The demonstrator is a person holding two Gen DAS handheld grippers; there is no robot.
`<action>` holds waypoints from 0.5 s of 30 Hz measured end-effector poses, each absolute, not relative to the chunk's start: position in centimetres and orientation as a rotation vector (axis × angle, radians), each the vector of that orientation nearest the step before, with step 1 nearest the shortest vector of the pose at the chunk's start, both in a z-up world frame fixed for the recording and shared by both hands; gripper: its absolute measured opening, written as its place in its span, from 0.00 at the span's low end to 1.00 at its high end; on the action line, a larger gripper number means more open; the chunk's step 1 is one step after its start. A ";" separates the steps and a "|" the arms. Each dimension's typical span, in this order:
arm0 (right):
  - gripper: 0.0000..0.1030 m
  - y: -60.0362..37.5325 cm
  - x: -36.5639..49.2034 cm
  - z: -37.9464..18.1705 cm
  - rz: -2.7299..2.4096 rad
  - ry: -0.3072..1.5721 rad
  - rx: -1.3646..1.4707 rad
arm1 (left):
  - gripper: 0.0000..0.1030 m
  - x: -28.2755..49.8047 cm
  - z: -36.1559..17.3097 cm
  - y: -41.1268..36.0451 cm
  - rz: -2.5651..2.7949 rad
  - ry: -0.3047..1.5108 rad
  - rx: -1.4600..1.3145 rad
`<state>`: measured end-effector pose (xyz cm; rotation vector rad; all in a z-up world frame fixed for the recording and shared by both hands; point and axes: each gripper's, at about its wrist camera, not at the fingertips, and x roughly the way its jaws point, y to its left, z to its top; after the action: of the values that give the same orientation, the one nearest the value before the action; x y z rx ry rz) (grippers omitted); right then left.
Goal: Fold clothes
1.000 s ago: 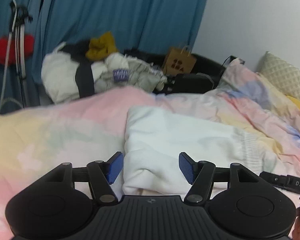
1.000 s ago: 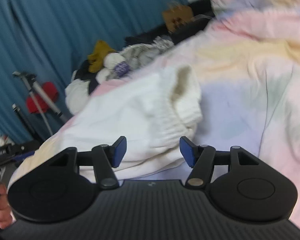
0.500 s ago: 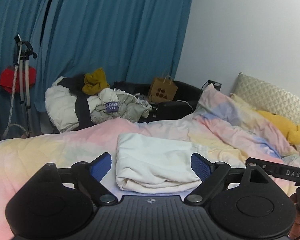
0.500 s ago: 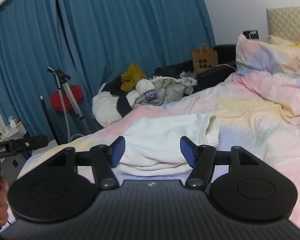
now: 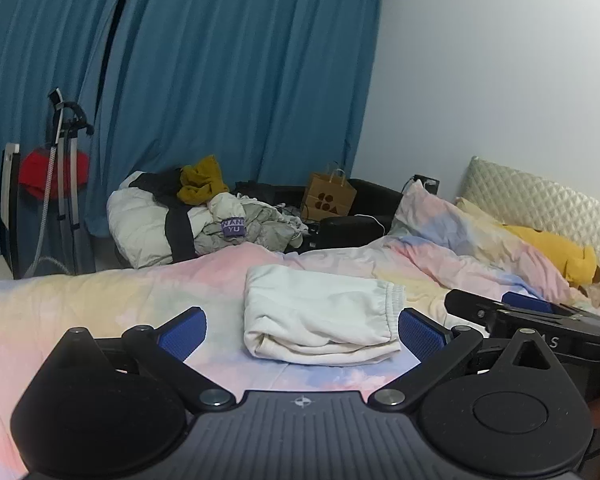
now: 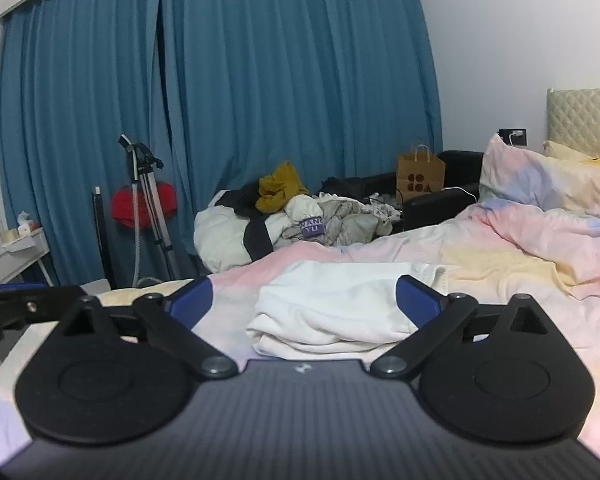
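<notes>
Lying folded, white garment (image 5: pixel 320 316); left gripper (image 5: pixel 302 330), right gripper (image 6: pixel 304 300) just spread, empty; purple label (image 5: pixel 233 227) reads "YU".

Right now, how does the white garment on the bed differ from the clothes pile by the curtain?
The white garment is one folded piece lying flat on the pastel duvet; the clothes pile is several crumpled items heaped beyond the bed. The garment is plain white; the pile mixes white, black, grey and mustard. Neither is touched: the left gripper and right gripper are open and empty.
</notes>
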<state>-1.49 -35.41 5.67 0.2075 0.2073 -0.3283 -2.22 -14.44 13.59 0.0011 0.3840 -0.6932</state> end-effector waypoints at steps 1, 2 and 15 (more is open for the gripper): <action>1.00 -35.5 -1.2 5.2 -0.334 0.209 0.220 | 1.00 -2.1 13.3 -14.3 -0.685 0.379 0.009; 1.00 -35.6 -0.9 4.7 -0.343 0.213 0.226 | 1.00 -2.0 13.0 -14.2 -0.675 0.376 0.023; 1.00 -37.4 1.9 -1.2 -0.469 0.292 0.228 | 1.00 1.0 8.7 -14.9 -0.626 0.417 0.064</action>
<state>1.95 -37.40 -1.21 0.2275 0.2917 -0.4690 0.99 -14.88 8.73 0.0644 0.4172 -0.6260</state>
